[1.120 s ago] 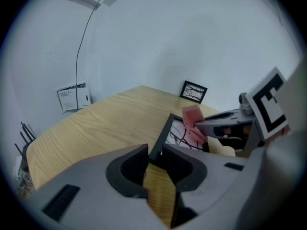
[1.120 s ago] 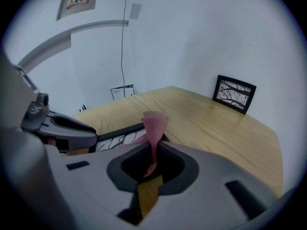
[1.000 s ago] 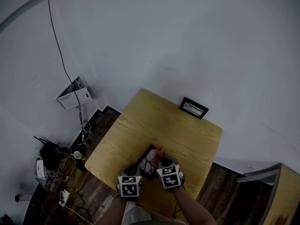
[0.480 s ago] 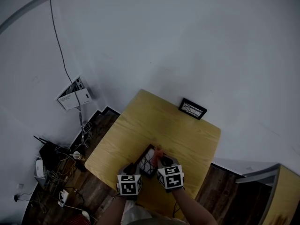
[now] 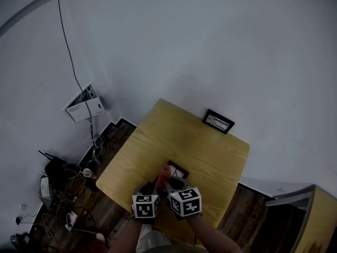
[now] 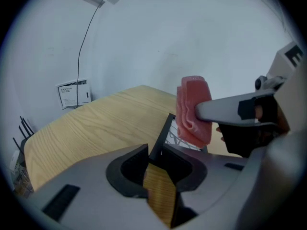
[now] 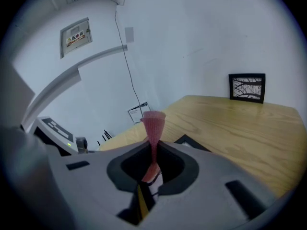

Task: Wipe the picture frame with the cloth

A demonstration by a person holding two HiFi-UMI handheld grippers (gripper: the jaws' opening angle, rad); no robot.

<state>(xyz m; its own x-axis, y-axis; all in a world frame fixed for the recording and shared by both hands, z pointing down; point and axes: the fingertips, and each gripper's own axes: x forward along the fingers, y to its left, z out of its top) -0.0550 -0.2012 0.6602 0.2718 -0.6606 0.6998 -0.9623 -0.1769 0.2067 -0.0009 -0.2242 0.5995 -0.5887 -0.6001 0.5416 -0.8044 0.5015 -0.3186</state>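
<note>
Here, left gripper (image 6: 156,153) clamped on near edge of picture frame (image 6: 166,130); frame runs tilted, edge-on, straight ahead from its jaws, above wooden table (image 5: 158,136). Right gripper (image 7: 153,152) pinched on pink cloth (image 7: 154,122), fold sticking up past its jaws. Cloth sits just right of left gripper's jaws, at frame's far part; contact unclear. Second frame (image 5: 218,121) well ahead of both grippers, by wall.
</note>
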